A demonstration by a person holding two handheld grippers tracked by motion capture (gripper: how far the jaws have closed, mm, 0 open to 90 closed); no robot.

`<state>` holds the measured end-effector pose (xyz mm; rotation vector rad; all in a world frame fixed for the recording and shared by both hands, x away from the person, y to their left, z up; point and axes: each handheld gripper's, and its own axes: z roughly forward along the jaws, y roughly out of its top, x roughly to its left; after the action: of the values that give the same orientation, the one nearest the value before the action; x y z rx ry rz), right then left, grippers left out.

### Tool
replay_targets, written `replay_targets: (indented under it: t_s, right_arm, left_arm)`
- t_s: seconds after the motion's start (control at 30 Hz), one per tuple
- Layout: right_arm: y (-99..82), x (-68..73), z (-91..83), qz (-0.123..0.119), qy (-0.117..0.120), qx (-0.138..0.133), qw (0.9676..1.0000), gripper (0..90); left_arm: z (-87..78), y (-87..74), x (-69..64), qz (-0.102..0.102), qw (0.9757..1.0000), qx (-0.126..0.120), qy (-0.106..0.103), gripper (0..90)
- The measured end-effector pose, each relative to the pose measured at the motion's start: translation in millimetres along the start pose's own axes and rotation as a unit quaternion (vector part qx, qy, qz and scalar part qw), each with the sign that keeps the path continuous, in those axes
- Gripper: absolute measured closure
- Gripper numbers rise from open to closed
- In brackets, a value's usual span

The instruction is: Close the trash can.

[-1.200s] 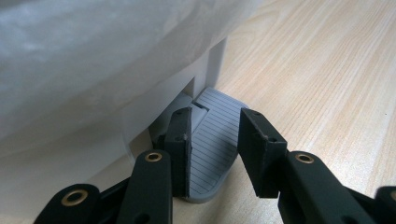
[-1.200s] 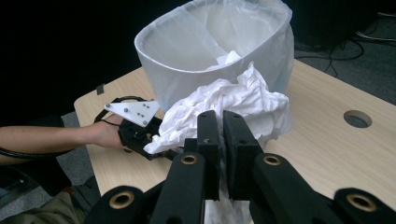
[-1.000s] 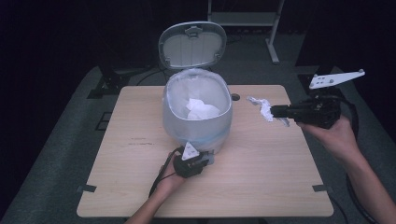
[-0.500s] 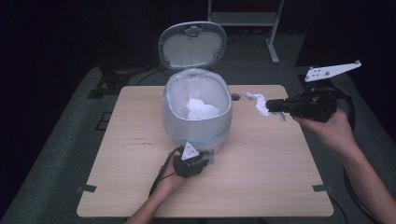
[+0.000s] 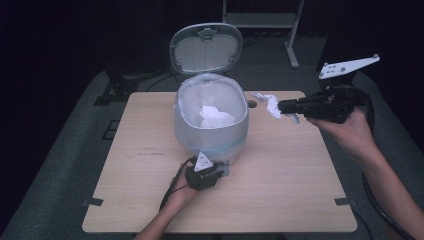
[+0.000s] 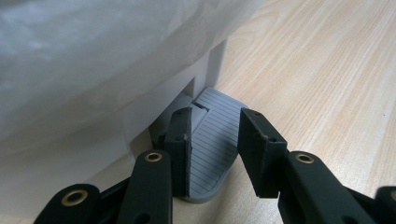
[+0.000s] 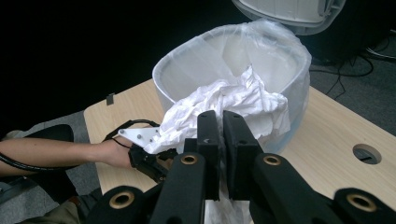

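One lidded bin (image 5: 211, 120) stands mid-desk (image 5: 280, 200), one crumpled paper wad (image 5: 216, 116) inside. My right tongs (image 5: 281, 106) clamp a second wad (image 5: 270, 103) right of the bin; my left tongs (image 6: 214, 135) pinch its grey pedal (image 6: 211, 154). Dark room, grey floor.

A recording booth or lab, not a home

A bare wooden table (image 5: 280, 200) stands alone on grey carpet (image 5: 65, 165) against black, unlit surroundings; cables (image 5: 150, 77) trail across the floor, a metal stand (image 5: 290, 45) rises behind, and tape marks (image 5: 345, 201) sit on the table's edges
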<state>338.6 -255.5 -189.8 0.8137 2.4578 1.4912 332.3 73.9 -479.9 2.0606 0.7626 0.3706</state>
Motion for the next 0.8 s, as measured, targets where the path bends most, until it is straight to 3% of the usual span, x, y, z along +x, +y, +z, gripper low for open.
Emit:
replay_targets:
  t_s: [0.8]
  right_arm:
    - [24.3,6.6,20.8,-0.014,0.013,0.005,0.9998,85.3]
  left_arm:
    - [-0.1,0.0,0.1,-0.001,1.0000,0.000,0.000,65.2]
